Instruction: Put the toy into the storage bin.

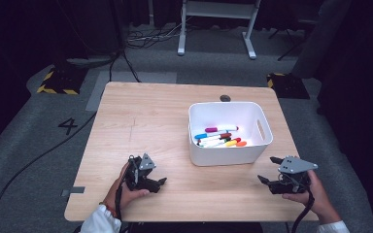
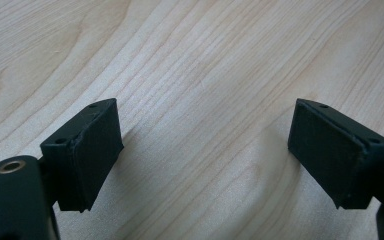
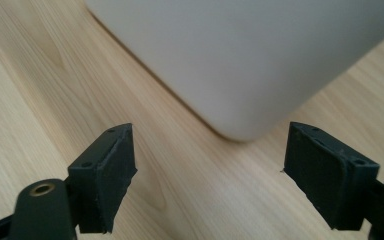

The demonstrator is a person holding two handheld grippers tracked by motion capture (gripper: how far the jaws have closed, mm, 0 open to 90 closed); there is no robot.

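A white plastic bin (image 1: 230, 153) stands on the right half of the wooden table (image 1: 155, 111), with several coloured markers (image 1: 218, 137) lying inside. My left gripper (image 1: 161, 182) rests low over the table near the front edge, left of the bin, held by a hand. In the left gripper view it (image 2: 202, 155) stands open over bare wood. My right gripper (image 1: 269, 170) is near the front right, just below the bin's near right corner. Its jaws (image 3: 207, 172) are open, nothing between them, with the bin's rounded corner (image 3: 240, 60) close ahead.
A round grommet (image 1: 225, 98) sits at the table's far edge. Cables (image 1: 39, 155) trail on the grey floor to the left. A white stand's legs (image 1: 213, 29) rise beyond the table. Yellow-black striped blocks (image 1: 58, 80) lie on the floor at both far corners.
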